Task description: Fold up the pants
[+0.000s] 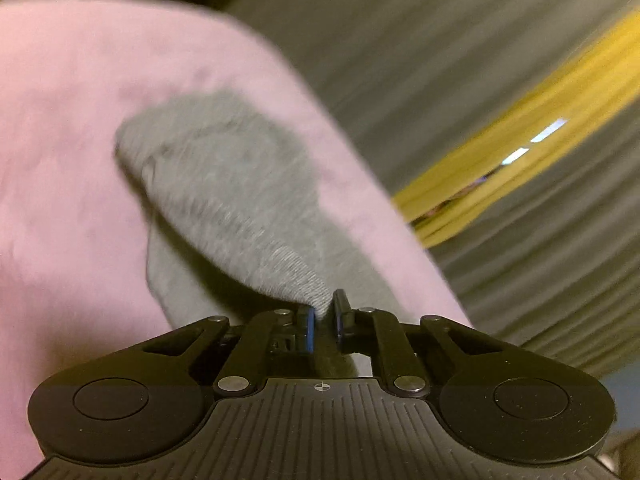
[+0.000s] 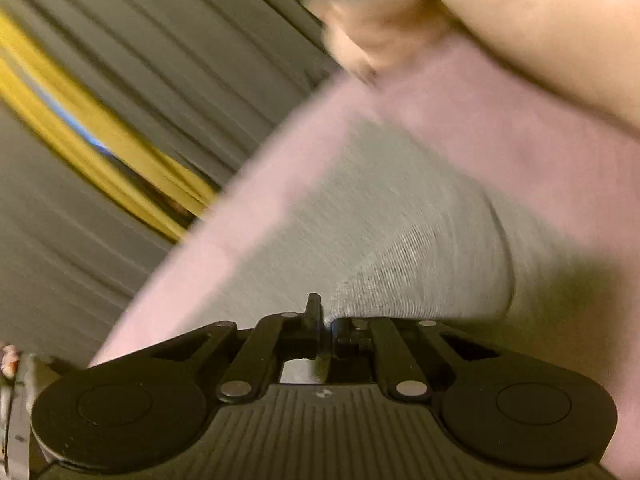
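Observation:
The grey knit pants lie on a pink cloth surface and reach back to my left gripper, whose black fingers are shut on an edge of the fabric. In the right wrist view the same grey pants run up from my right gripper, which is shut on a fold of them. Both views are blurred. A person's hand and forearm show at the top of the right wrist view, over the pink surface.
Grey pleated curtains with a yellow strip hang behind the pink surface. The same curtains and yellow strip fill the left of the right wrist view. The pink surface's edge runs diagonally in both views.

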{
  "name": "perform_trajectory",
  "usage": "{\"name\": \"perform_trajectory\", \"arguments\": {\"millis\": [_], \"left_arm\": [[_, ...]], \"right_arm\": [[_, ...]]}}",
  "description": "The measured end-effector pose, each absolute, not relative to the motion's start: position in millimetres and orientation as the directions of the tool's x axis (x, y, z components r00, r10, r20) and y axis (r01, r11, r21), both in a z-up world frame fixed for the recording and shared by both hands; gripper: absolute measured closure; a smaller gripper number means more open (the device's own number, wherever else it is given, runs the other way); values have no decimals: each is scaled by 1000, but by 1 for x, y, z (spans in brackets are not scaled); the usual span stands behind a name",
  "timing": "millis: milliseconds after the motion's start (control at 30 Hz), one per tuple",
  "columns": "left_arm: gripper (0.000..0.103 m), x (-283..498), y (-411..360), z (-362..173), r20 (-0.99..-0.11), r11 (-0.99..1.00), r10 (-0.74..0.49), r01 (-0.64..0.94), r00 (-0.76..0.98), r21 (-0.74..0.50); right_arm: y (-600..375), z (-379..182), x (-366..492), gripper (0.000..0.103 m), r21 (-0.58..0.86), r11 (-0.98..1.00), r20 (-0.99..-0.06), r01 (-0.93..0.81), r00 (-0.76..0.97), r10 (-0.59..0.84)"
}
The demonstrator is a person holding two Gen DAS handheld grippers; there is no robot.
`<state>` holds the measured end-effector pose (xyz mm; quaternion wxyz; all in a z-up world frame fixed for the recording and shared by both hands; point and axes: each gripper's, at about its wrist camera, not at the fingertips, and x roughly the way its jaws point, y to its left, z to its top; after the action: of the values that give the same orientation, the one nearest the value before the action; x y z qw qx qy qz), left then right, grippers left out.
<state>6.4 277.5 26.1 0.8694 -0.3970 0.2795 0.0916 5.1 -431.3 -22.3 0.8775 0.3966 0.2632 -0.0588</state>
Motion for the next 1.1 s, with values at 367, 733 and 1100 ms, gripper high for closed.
{"name": "perform_trajectory", "arguments": {"millis": [367,733,1100], "left_arm": [[50,-35,289,31,-690,561,277,-695,669,-449],[28,14,218,70,-593,768,234,-520,770,-373],[28,64,156,12,-702,868,140,-427,699,-253]], "right_arm": [[-480,-87,-34,65,795,427,-537,431,828,162],[-480,-84,-30,98,926,267,-294,266,953,68],[-477,-47,-66,90,507,472,-654,721,679,-334]]}}
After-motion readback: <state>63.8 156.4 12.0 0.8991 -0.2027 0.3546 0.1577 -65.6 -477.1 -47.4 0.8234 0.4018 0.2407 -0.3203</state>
